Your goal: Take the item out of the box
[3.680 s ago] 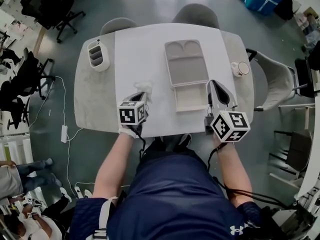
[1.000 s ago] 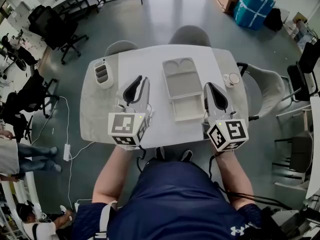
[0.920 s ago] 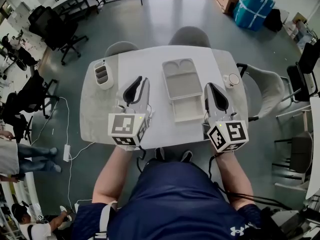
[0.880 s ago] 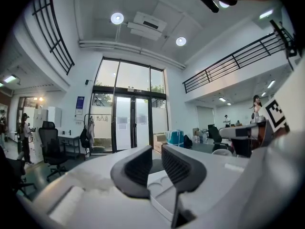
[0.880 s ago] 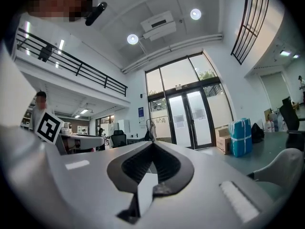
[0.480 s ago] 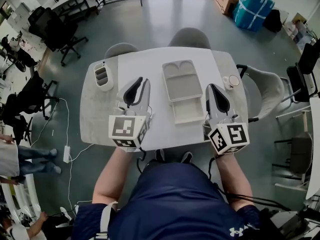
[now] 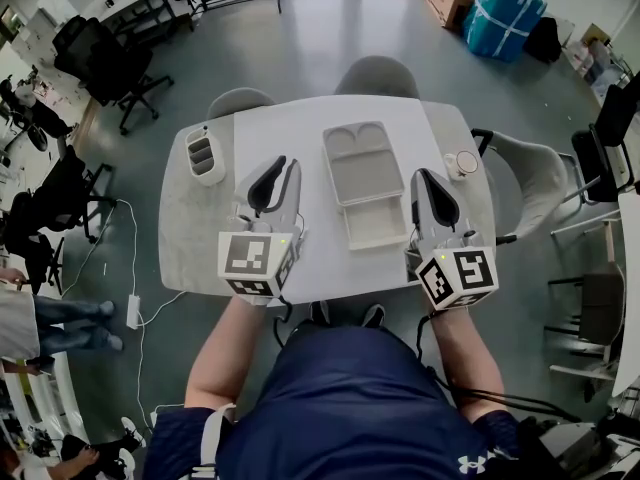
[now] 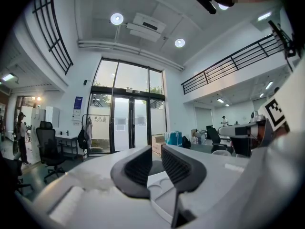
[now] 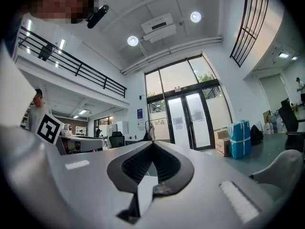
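Apparently poised to reach in, the left gripper (image 7: 275, 168), jaws slightly parted, and right gripper (image 7: 425, 176), jaws closed, both empty, flank the open pale-grey compartment box (image 7: 365, 168) on the white bench (image 7: 300, 128).

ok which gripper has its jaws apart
The left gripper: a narrow gap shows between its jaws, with nothing held in it. The right gripper has its jaws meeting at the tips.
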